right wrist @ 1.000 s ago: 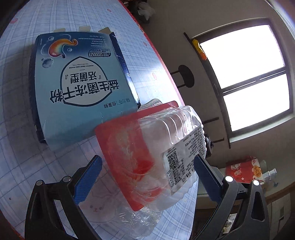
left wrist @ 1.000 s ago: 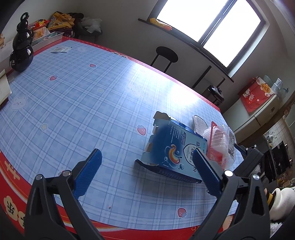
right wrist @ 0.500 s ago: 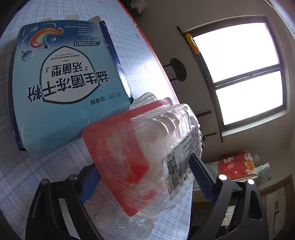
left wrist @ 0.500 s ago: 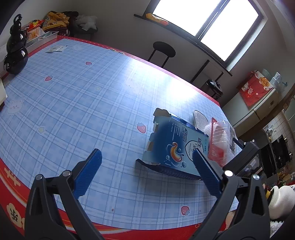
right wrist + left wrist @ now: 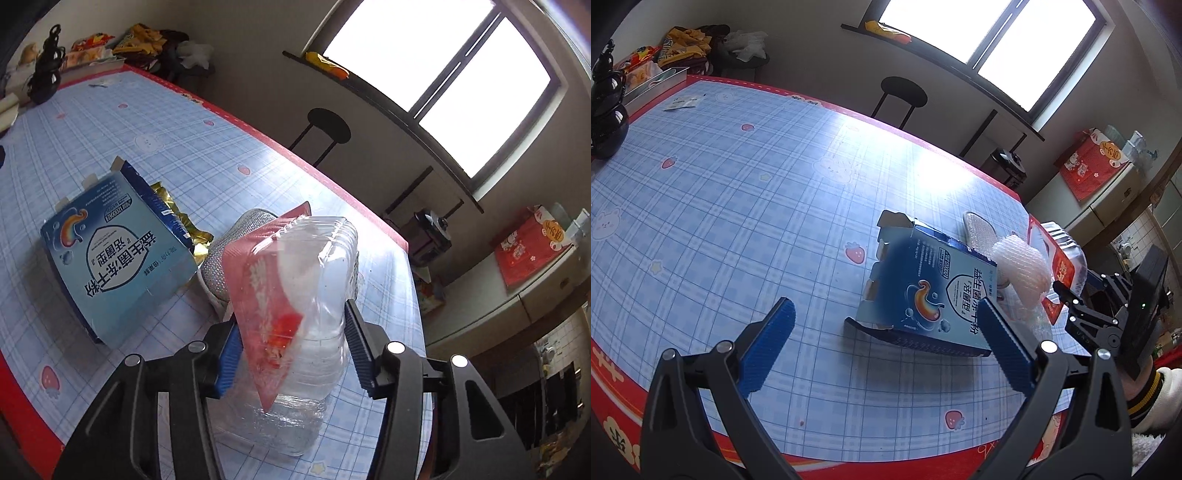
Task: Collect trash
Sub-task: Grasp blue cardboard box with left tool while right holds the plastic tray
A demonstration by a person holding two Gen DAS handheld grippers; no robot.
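Note:
My right gripper [image 5: 291, 354] is shut on a clear plastic food container with a red label [image 5: 295, 280], lifted and tilted upright above the table; it also shows in the left wrist view [image 5: 1060, 258]. A blue carton [image 5: 114, 254] lies on the blue checked tablecloth [image 5: 166, 147], left of the container, and also shows in the left wrist view [image 5: 934, 291]. A silver mesh piece [image 5: 221, 266] and a gold wrapper [image 5: 173, 218] lie behind it. White bubble wrap [image 5: 1019, 269] sits right of the carton. My left gripper [image 5: 886, 347] is open and empty, above the table before the carton.
A black gourd-shaped vase [image 5: 605, 107] and a metal tray [image 5: 653, 85] with snack bags stand at the far left. A black stool [image 5: 901, 96] stands beyond the far table edge. A small paper [image 5: 679, 103] lies near the tray.
My right gripper has closed on the plastic container and lifted it, swinging round to face along the table. My left gripper has stayed open and barely moved.

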